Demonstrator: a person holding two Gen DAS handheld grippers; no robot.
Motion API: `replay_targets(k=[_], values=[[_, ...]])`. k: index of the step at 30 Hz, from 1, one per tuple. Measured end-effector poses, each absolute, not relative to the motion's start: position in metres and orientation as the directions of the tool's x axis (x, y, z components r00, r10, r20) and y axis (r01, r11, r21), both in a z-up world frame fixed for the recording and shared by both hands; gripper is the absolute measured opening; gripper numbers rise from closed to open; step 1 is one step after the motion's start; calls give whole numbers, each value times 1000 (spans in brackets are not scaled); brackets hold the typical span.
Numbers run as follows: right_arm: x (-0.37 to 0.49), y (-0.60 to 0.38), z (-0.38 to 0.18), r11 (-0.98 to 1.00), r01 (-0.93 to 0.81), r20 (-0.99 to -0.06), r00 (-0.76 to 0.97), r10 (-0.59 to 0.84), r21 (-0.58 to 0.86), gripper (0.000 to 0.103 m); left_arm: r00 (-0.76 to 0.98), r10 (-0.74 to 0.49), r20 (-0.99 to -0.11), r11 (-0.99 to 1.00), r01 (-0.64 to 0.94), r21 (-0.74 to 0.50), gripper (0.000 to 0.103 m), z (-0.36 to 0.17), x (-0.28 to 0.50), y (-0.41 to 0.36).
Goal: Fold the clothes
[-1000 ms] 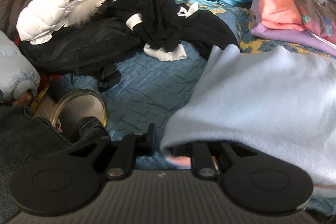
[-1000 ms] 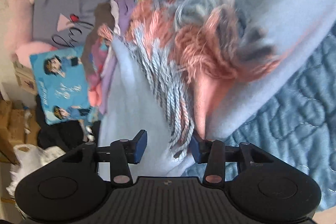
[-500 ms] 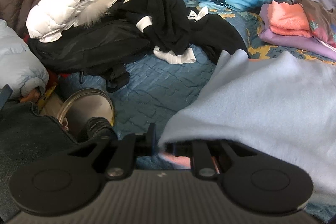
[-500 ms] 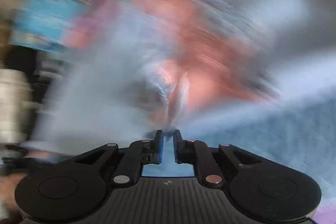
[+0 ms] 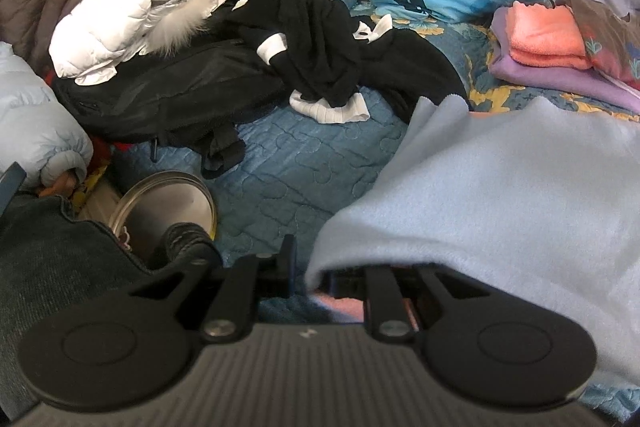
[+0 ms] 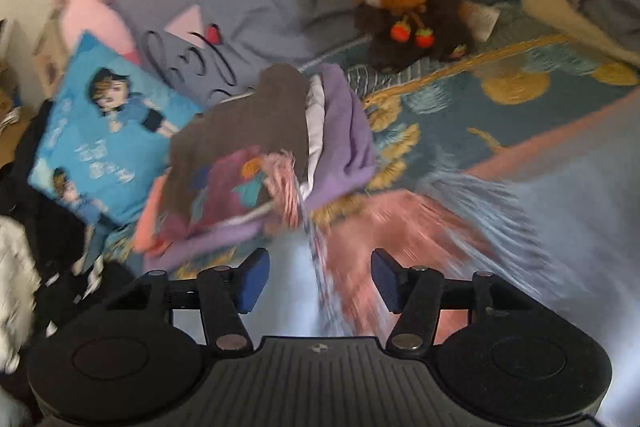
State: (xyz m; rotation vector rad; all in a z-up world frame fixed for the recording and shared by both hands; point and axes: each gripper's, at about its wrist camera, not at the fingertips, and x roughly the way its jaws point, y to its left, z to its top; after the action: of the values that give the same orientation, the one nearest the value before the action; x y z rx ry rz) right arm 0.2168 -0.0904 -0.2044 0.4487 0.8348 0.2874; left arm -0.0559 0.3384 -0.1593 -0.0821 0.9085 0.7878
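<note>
- The light blue fleece shawl [image 5: 500,187] lies on the bed's blue quilt [image 5: 280,179], filling the right half of the left wrist view; its pink and blue fringe [image 6: 400,227] runs across the lower right of the right wrist view.
- Left gripper [image 5: 308,267]: nearly closed, pinching the shawl's folded edge at the bottom centre.
- Right gripper [image 6: 318,279]: jaws opening, blue pads clear of the fringe strands trailing between them.
- The shawl looks light, soft and limp, so it will sag and drape.
- Best taken at a hemmed corner; loose tassels would probably slip.

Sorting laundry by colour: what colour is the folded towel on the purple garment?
Orange towel, clearest in the left wrist view.
</note>
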Motion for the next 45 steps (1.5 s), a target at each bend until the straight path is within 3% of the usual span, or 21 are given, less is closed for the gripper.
replay_targets(k=[3, 5, 6, 7, 13, 17, 22, 24, 27, 34, 40, 45], values=[[250, -65, -224, 896, -31, -706, 604, 370, 443, 51, 358, 570, -740, 725, -643, 247, 18, -160, -55, 340], [261, -56, -234, 901, -20, -725, 586, 363, 434, 43, 359, 567, -741, 726, -643, 244, 18, -160, -55, 341], [261, -52, -232, 905, -38, -726, 583, 364, 423, 21, 360, 566, -742, 727, -643, 242, 18, -160, -55, 342], [261, -49, -230, 910, -59, -726, 582, 365, 411, 6, 361, 565, -742, 727, -643, 241, 18, -160, -55, 343], [235, -59, -168, 897, -121, -627, 676, 388, 424, 4, 374, 561, -739, 725, -652, 220, 18, -159, -57, 344], [226, -65, -133, 923, -139, -601, 722, 343, 359, 5, 376, 560, -738, 728, -649, 221, 22, -158, -57, 342], [273, -58, -176, 987, -49, -813, 561, 155, 154, 12, 359, 568, -740, 722, -648, 241, 22, -160, -55, 341], [264, -83, -170, 971, 36, -764, 624, 164, 238, 17, 360, 567, -741, 725, -646, 240, 22, -159, -56, 341], [225, -127, -158, 887, 59, -664, 686, 298, 458, 41, 363, 569, -738, 724, -646, 241, 22, -159, -57, 341], [92, -189, -179, 744, -39, -607, 549, 574, 668, 44, 362, 574, -735, 720, -650, 242, 22, -159, -57, 340], [8, -247, -222, 702, 135, -613, 618, 492, 700, 48, 351, 585, -731, 714, -650, 259, 22, -159, -56, 337], [-6, -270, -206, 794, 142, -627, 700, 341, 591, 49, 341, 591, -731, 710, -649, 272, 23, -159, -55, 335]])
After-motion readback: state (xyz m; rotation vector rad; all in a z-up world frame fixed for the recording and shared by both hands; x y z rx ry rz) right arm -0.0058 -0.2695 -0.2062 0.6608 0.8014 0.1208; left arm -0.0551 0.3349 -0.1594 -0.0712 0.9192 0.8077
